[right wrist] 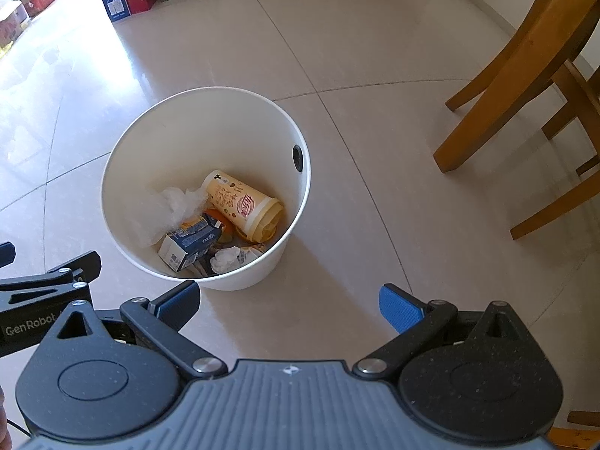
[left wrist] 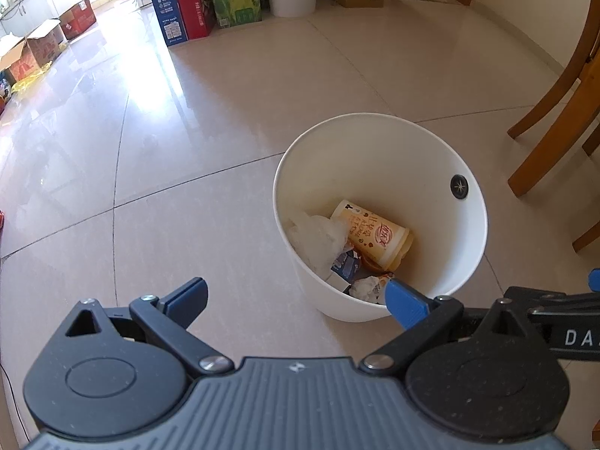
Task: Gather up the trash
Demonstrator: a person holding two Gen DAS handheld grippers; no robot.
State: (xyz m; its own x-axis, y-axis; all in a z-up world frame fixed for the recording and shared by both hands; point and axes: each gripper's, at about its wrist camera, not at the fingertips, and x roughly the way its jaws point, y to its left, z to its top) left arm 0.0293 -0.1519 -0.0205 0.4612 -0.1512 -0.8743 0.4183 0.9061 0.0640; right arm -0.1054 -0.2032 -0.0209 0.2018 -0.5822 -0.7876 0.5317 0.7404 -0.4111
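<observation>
Bin (right wrist: 262, 273) ahead of hand-held gripper (right wrist: 288, 305)

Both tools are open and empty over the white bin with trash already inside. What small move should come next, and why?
Probably pull both tools back from the white bin and look around for more litter. The left tool and right tool are open and hold nothing, the yellow cup, blue carton and crumpled paper lie inside, and the floor near the bin shows no loose trash.
</observation>
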